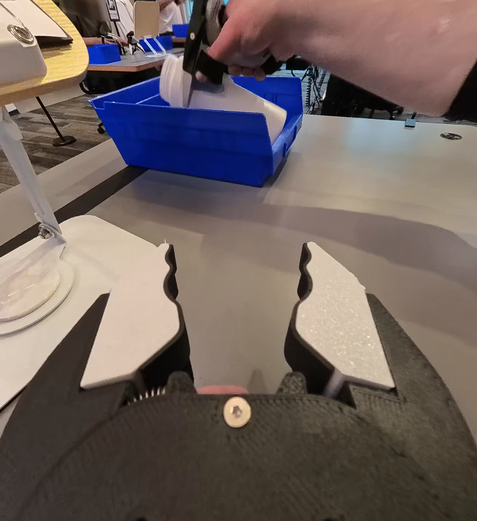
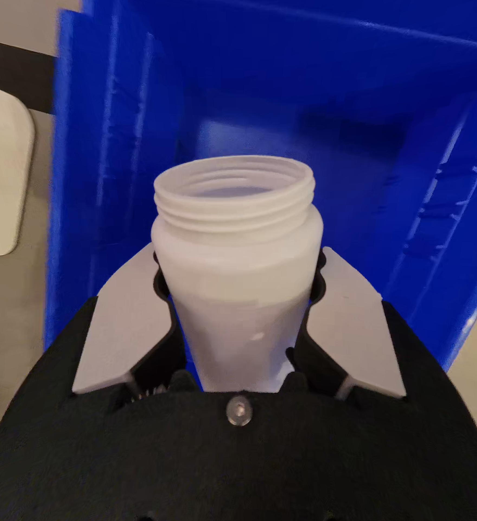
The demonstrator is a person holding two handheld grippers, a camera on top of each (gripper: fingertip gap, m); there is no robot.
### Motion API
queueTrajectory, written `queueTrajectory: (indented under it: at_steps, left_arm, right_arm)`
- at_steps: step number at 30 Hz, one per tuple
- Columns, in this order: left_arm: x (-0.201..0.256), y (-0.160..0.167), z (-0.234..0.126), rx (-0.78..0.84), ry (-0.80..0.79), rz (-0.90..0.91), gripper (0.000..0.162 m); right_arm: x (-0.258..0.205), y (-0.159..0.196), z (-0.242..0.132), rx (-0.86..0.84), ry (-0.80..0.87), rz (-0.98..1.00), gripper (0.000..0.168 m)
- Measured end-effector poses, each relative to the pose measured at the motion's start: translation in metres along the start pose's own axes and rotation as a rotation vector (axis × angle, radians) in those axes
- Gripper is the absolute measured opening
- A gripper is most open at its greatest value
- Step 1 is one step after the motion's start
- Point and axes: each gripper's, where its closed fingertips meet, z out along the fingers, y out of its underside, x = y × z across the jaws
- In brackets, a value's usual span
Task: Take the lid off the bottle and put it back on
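A white plastic bottle (image 2: 237, 267) with an open threaded mouth and no lid sits between the fingers of my right gripper (image 2: 237, 253), which is shut on its body. It hangs over the inside of a blue bin (image 2: 119, 141). In the left wrist view the bottle (image 1: 231, 95) is tilted, mouth to the left, partly inside the blue bin (image 1: 192, 149), held by the right gripper (image 1: 195, 67) in a person's hand (image 1: 260, 33). My left gripper (image 1: 237, 248) is open and empty, low over the grey table (image 1: 344, 183) in front of the bin. No lid is in view.
A white stand with a round base (image 1: 28, 282) rests on a white plate at the left. A wooden-edged surface (image 1: 62, 64) overhangs the upper left. More blue bins and tables are in the background. A white plate edge (image 2: 0, 174) lies left of the bin.
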Motion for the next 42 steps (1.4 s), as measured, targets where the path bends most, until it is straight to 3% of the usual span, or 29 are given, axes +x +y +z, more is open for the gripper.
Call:
queueTrajectory:
  at_steps: [5, 8, 11, 19, 23, 26, 32, 37, 40, 42]
  left_arm:
    - [0.0, 0.0, 0.0, -0.001, 0.004, -0.002, 0.084]
    - [0.0, 0.001, 0.001, -0.005, 0.01, -0.006, 0.084]
    - [0.0, 0.001, 0.001, -0.007, 0.012, -0.01, 0.084]
    - [-0.001, 0.001, 0.001, -0.008, 0.008, -0.017, 0.085]
    - [-0.001, 0.002, 0.002, -0.019, 0.008, -0.02, 0.086]
    - [-0.001, 0.003, 0.003, -0.024, 0.003, -0.018, 0.088]
    - [-0.008, 0.007, -0.002, -0.047, -0.066, 0.021, 0.089]
    - [-0.028, 0.0, -0.028, -0.04, -0.195, 0.079, 0.09]
    - [-0.063, -0.007, -0.068, -0.024, -0.359, 0.09, 0.092]
    - [-0.099, -0.016, -0.115, 0.009, -0.524, 0.077, 0.094]
  right_arm:
    - [0.013, 0.003, 0.019, -0.009, 0.022, 0.032, 0.1]
    - [0.015, 0.003, 0.011, 0.035, 0.056, 0.032, 0.107]
    - [0.0, 0.005, -0.005, 0.092, 0.033, -0.017, 0.104]
    - [-0.107, 0.035, -0.07, 0.389, -0.015, -0.281, 0.091]
    - [-0.162, 0.062, -0.091, 0.547, -0.005, -0.4, 0.097]
    - [-0.2, 0.085, -0.083, 0.629, -0.098, -0.429, 0.097]
    - [-0.237, 0.123, -0.02, 0.585, -0.179, -0.443, 0.103]
    - [-0.234, 0.128, -0.012, 0.601, -0.144, -0.464, 0.116]
    - [-0.208, 0.121, -0.043, 0.694, -0.054, -0.446, 0.118]
    - [-0.178, 0.115, -0.072, 0.765, 0.043, -0.409, 0.12]
